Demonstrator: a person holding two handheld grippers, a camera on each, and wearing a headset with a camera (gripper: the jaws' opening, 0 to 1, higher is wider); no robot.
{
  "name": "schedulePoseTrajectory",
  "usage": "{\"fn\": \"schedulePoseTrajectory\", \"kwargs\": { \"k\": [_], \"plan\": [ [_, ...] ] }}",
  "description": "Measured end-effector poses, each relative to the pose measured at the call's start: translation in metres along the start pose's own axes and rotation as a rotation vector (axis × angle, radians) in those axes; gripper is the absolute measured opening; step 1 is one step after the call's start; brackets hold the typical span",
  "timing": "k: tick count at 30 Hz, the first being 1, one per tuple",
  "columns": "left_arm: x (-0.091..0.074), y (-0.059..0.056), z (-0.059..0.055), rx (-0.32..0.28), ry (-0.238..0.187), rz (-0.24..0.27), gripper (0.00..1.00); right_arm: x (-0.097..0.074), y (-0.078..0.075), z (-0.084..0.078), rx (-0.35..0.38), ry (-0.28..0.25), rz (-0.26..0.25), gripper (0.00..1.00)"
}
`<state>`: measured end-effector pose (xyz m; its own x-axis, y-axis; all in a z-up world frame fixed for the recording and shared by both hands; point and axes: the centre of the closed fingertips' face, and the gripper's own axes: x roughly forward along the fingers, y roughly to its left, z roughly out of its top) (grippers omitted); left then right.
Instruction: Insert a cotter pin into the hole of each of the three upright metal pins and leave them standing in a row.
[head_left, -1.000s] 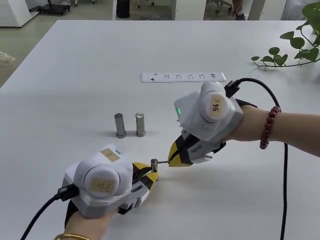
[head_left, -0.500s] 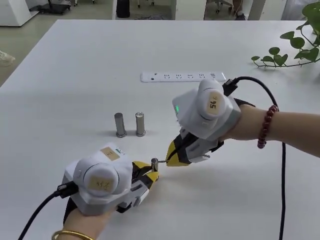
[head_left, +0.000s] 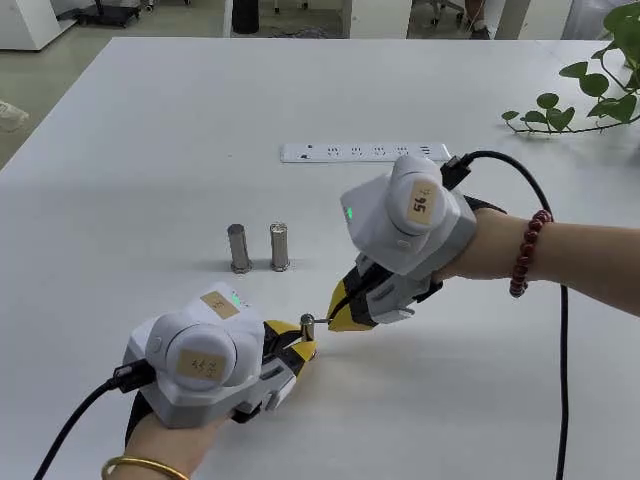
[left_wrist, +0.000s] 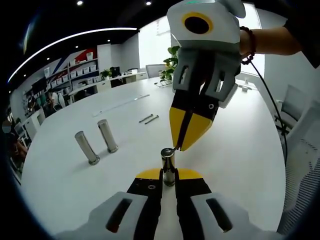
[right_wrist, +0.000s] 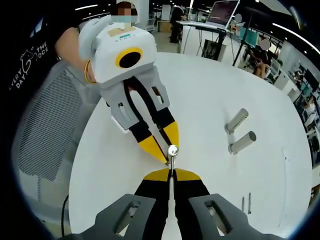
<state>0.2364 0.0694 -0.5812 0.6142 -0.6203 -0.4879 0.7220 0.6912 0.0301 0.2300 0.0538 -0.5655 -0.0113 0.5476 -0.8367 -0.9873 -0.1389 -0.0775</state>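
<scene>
**Held pin** (left_wrist: 168, 161): short metal cylinder, upright; reference point for every place below. Clamped low on the shaft, head clear above the jaws. Base hidden, so contact with the desk (head_left: 150, 130) not determinable.

**Left gripper** (left_wrist: 168, 175): yellow-tipped jaws pressed against the held pin from both sides. Reaches in from the near-left side of it in the head view.

**Right gripper** (right_wrist: 171, 173): jaws pressed together on a thin cotter pin (right_wrist: 171, 162). Comes at the held pin from its right, tips angled down toward its head.

**Cotter pin:** free end touching the held pin at its head. Whether already through the hole, not determinable.

**First free pin** (head_left: 239, 248) and **second free pin** (head_left: 280, 246): same kind of metal cylinder, upright on the desk, just beside each other without touching. Beyond and to the left of the held pin, apart from both grippers.

**Spare cotter pins** (left_wrist: 146, 118): two, flat on the desk side by side. Beyond the held pin, farther off than the free pins.

**Power strip** (head_left: 365, 152): white, flat on the desk, well beyond the held pin.

**Plant** (head_left: 590, 90): green leafy stems, far right of the held pin and beyond it.

**Bracelet** (head_left: 530, 255): dark red beads on the wrist behind the right gripper, to the right of the held pin.
</scene>
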Motion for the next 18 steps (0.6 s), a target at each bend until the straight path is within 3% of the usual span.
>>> {"fn": "schedulePoseTrajectory", "kwargs": {
  "k": [18],
  "plan": [
    [0.0014, -0.0014, 0.0006, 0.0, 0.0, 0.0, 0.06, 0.0032, -0.0011, 0.0038, 0.023, -0.027, -0.01, 0.0]
  ]
}}
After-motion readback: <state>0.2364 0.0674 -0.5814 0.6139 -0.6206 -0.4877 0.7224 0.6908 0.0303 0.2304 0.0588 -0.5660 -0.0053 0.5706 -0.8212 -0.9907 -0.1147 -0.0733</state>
